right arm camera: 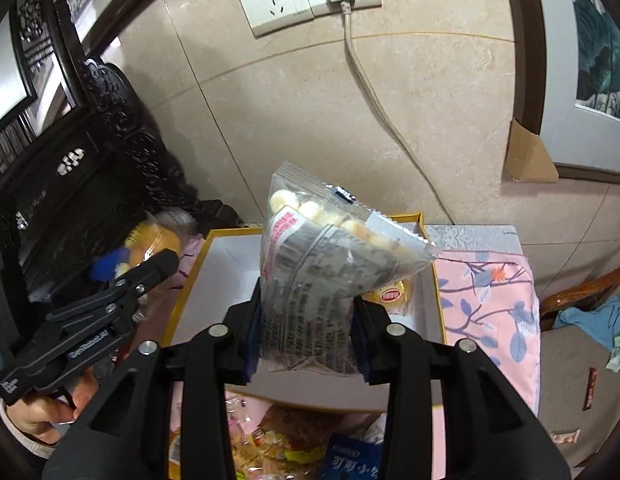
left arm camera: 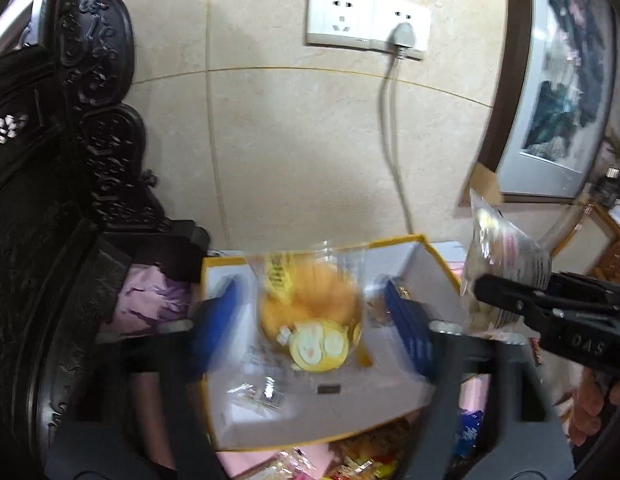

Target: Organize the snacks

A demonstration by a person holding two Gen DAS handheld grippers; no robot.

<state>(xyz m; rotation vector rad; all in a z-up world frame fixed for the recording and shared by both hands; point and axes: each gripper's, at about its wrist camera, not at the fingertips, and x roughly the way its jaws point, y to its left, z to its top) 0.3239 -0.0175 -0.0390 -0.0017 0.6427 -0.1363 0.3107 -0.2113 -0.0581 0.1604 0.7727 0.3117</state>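
A white box with a yellow rim lies open below both grippers. My left gripper is open, its blue pads wide apart. A blurred orange bun in a clear bag hangs between them over the box without touching either pad. My right gripper is shut on a clear bag of pale round puffs, held upright above the box. The left wrist view shows that bag and the right gripper at the right. A yellow packet with a red label lies inside the box.
Dark carved wooden furniture stands close on the left. The tiled wall behind carries sockets with a plugged cable. A pink floral cloth covers the table; several loose snack packets lie at the near edge. A wooden chair stands at the right.
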